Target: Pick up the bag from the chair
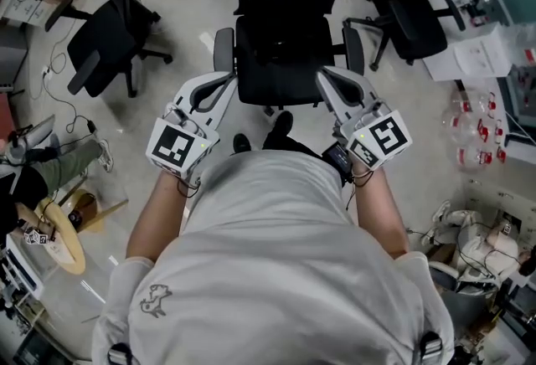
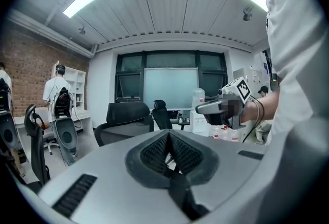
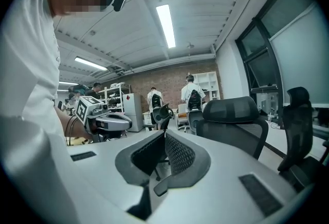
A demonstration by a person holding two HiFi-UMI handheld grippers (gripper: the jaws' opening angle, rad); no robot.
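The person's grey shirt (image 1: 276, 254) fills the lower frame. Left of centre, the left hand-held gripper (image 1: 219, 80) is closed on nothing. At upper centre, above and between both tools, the black bag (image 1: 283, 7) stands upright on the chair (image 1: 280, 80) seat against the backrest. It looks soft and is hard to separate from the black mesh. Right of centre, the right hand-held gripper (image 1: 328, 74) is also closed and empty, and seems about equally near.

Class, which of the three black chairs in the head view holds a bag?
The middle chair, directly ahead of the person: a black bag rests on it; the left chair and right chair are bare.
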